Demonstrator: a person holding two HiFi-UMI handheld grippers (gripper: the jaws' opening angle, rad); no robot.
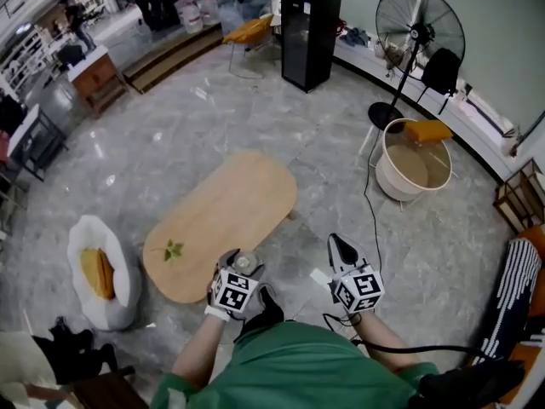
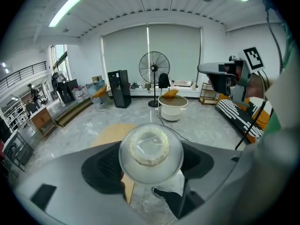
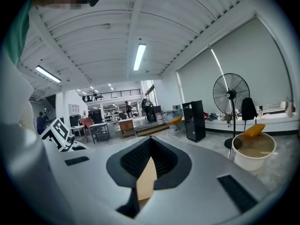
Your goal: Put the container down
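Left gripper (image 1: pixel 238 268) is clamped on the clear round container (image 2: pixel 150 148), holding it right at the near edge of the oval wooden tabletop (image 1: pixel 230 207). And that's the worry: let go this close to the rim and it could topple onto the grey marble floor (image 1: pixel 324 135). It's smooth and round too, so a tilted release might send it rolling. Right gripper (image 1: pixel 341 247) is closed on nothing, out over the floor beside the tabletop, clear of the action. Small green leafy sprig (image 1: pixel 174 250) lies further left on the wood, well apart, no obstacle. White floor cushion (image 1: pixel 102 271) sits left, pale round tub (image 1: pixel 417 169) far right.
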